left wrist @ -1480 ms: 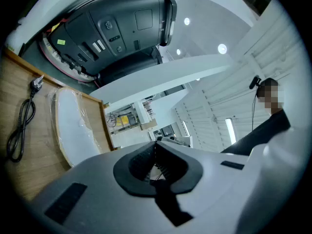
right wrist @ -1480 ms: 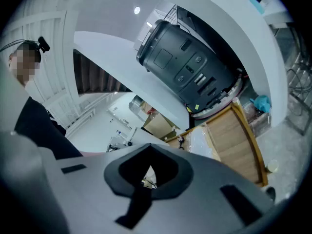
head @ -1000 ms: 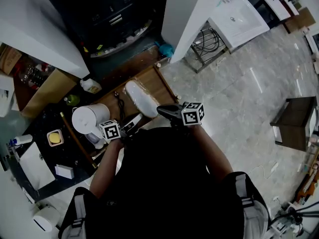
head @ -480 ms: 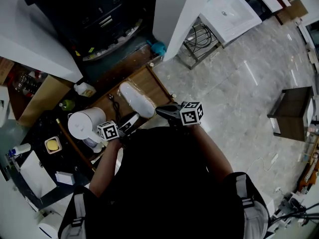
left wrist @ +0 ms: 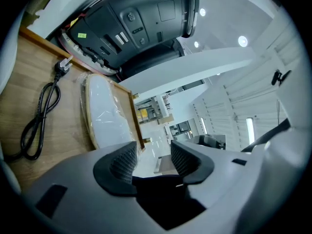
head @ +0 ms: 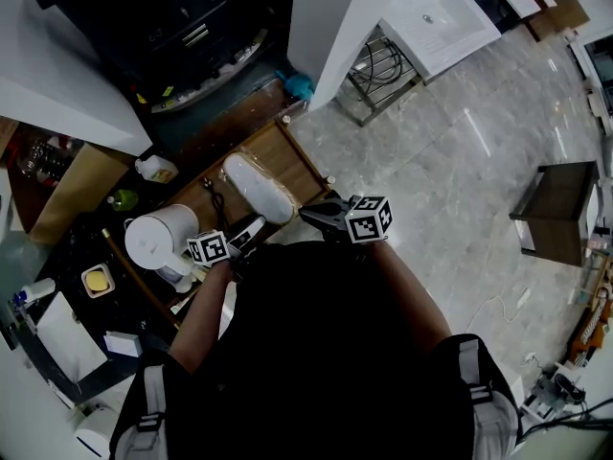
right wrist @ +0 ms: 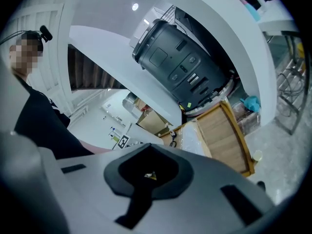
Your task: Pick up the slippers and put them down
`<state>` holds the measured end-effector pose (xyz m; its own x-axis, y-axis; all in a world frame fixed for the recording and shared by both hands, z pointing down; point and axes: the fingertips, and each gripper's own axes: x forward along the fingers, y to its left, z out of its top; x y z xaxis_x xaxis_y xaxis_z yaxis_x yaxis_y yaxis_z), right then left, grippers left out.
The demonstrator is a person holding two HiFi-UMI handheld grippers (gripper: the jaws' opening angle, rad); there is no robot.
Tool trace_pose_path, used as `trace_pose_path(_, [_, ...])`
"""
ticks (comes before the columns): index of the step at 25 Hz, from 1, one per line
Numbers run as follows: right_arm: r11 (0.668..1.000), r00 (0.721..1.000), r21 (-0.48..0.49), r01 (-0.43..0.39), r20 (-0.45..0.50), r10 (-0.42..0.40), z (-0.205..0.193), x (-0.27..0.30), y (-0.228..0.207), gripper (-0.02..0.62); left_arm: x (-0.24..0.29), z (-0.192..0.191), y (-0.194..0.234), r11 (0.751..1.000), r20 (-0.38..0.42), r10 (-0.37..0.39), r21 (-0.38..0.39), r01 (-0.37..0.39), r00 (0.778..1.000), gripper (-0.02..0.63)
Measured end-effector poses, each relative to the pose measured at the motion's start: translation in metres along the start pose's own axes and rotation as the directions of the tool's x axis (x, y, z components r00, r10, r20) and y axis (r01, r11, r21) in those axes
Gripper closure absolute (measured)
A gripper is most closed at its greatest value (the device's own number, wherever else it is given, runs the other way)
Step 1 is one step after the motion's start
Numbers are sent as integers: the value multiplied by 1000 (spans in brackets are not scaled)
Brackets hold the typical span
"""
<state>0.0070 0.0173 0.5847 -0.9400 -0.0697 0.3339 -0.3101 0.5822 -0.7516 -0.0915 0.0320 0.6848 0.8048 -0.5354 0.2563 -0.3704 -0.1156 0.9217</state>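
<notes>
Both claws are holding nothing: the left claw (left wrist: 152, 160) is just opening near the white slipper (left wrist: 105, 113), likely getting ready to grab, while the right claw (right wrist: 148, 175) is sitting closed.

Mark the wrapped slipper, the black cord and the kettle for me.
wrapped slipper (left wrist: 103, 116): left gripper view, middle of its top.
black cord (left wrist: 61, 67): left gripper view, its plug.
kettle (head: 155, 237): head view, its lid.

The right tongs (right wrist: 148, 174) are closed on nothing. Beyond them, a wrapped slipper (right wrist: 193, 141) lies on a wooden surface (right wrist: 229, 130).
</notes>
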Motion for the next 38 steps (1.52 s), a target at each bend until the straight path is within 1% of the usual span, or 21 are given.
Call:
trace_pose_path(3, [1000,1000,-1,-1,-3,1,0,-4,0,588,2,-6,13,999,-16,42,-15,-43,999,379])
trace_pose_path(7, [1000,1000,9,1,-5,-1,-1,-10,0,588,6,-10,27,995,-24,90,-42,-91,996,373])
trace_pose_path(12, [1000,1000,21,-2,-10,2,-1,-15,0,588,12,-18,46,989,-43,128,-72,-131,991,368])
trace_pose_path(18, [1000,1000,25,2,-8,-2,3,-22,-3,588,15,-31,70,973,-55,184,-129,-189,981,367])
trace_pose_path(21, [1000,1000,24,3,-13,-2,3,-24,-4,588,12,-33,80,963,-46,207,-164,-212,977,367])
trace_pose_path(25, [1000,1000,19,8,-7,-7,6,-27,-4,588,15,-34,89,958,-43,215,-185,-219,976,367])
trace_pose_path(32, [999,1000,31,29,11,-29,9,-37,-9,588,26,-40,99,949,-61,205,-230,-214,977,368])
trace_pose_path(38, [998,999,45,46,15,-47,6,-41,-12,588,37,-33,98,950,-47,160,-263,-166,986,368])
